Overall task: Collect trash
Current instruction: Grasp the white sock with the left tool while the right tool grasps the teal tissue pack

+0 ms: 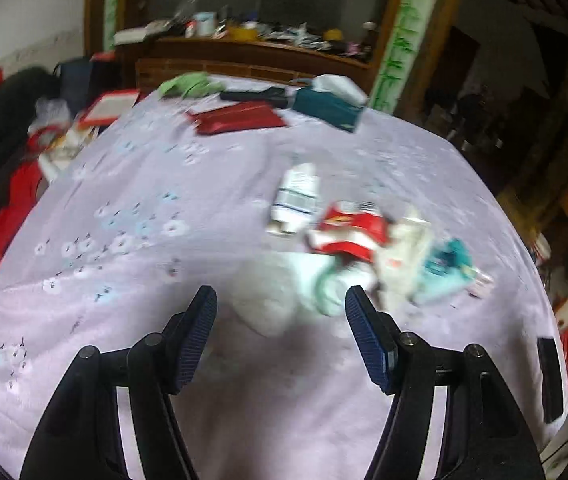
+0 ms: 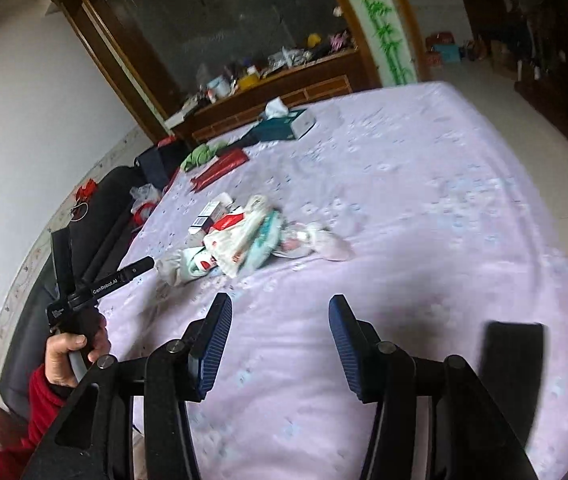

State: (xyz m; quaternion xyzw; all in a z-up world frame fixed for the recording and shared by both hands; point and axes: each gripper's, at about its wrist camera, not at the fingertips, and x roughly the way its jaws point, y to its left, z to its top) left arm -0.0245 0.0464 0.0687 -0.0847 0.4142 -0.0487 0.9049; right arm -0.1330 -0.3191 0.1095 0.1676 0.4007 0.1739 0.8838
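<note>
Grippers (image 1: 282,300) (image 2: 280,306) agape — trash pile (image 1: 363,252) untouched.

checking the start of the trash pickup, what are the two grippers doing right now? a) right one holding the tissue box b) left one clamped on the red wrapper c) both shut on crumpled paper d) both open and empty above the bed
d, since the left gripper and the right gripper both show spread fingers with only the lilac bedspread between them, and the trash pile lies untouched ahead.

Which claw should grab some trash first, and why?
Probably the left gripper: ease it forward and down onto the white crumpled wad at the near edge of the trash pile. It is open, empty and closest; the right gripper sits farther back.
</note>
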